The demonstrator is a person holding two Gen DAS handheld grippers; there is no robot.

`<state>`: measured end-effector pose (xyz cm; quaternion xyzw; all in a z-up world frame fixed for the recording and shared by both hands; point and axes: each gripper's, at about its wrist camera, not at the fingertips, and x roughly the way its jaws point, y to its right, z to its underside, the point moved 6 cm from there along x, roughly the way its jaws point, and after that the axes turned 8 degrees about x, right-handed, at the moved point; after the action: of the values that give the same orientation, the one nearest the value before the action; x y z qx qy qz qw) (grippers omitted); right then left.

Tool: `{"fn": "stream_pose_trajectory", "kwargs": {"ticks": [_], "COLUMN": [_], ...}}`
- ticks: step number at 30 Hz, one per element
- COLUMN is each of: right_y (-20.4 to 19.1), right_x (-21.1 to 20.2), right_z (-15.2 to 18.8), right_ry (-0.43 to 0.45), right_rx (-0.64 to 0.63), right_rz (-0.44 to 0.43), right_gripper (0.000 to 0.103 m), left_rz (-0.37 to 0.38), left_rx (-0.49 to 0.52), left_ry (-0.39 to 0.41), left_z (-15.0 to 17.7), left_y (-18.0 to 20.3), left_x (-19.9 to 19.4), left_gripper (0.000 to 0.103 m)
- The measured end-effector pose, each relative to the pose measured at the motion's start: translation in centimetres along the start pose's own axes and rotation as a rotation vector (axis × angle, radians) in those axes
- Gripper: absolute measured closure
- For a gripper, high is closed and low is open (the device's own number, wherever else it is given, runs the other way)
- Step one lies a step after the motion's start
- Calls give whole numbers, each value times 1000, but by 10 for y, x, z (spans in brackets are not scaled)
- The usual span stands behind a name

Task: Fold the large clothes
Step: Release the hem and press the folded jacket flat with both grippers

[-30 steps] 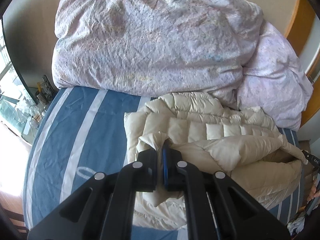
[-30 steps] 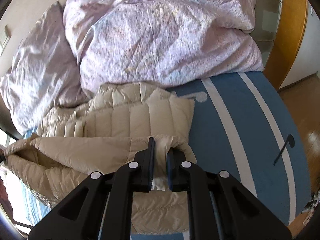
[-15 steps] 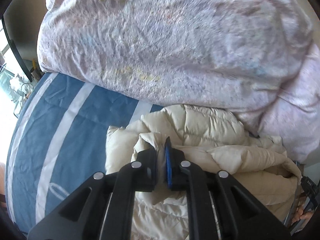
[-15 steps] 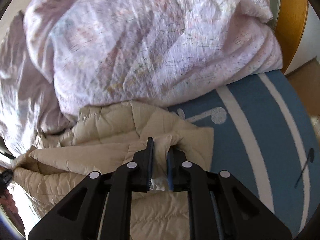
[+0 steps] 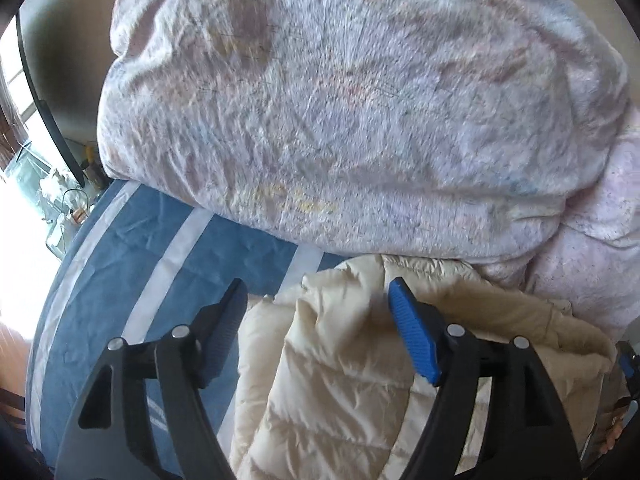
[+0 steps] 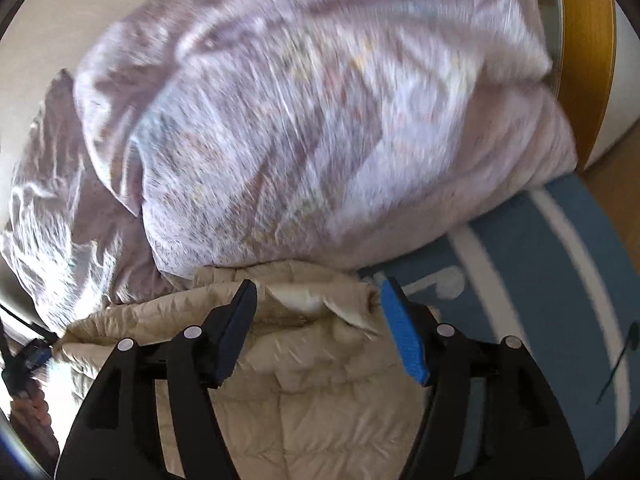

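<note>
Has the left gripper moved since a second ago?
Yes. The left gripper has come closer to the duvet, its jaws have just opened, and the jacket lies released.

The right tongs (image 6: pixel 318 300) have just been opening, jaws wide over the cream down jacket's (image 6: pixel 312 392) folded far edge. Beyond lies a lilac duvet (image 6: pixel 304 128); blue striped bedsheet (image 6: pixel 552 280) shows right.

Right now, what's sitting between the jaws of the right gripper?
In the right wrist view, the folded edge of the cream puffer jacket lies between the right gripper's jaws, which have just been opening and no longer pinch it.
</note>
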<state>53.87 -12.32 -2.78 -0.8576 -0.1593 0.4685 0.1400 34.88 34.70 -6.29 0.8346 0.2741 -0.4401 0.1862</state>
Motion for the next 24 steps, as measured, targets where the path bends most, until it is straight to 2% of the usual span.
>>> {"fn": "stream_pose_trajectory", "kwargs": {"ticks": [2,6,11,16,19,24], "right_y": [0,0,-4,-14,-17,-16], "right_x": [-5,0,25,51,65,84], "right_z": [5,30,56,61,58,63], "right_ry": [2,-52,-90,-27,19,43], "right_rx": [-24,-113,-167,-253,-295,-308], "right_rz": [-2,19,73,188,251,286], "right_gripper": [37,37,37,37,31,22], "left_rz": [7,7,-26,-112,-165,-223], "left_rx": [2,37,111,161,176,203], "left_ry": [10,28,14,14,44,51], "left_z": [7,25,43,51,48,45], "left_y": [2,12,33,49,54,53], "left_x": [-6,-16,1,29,41,64], "left_gripper": [30,29,28,28,25,17]}}
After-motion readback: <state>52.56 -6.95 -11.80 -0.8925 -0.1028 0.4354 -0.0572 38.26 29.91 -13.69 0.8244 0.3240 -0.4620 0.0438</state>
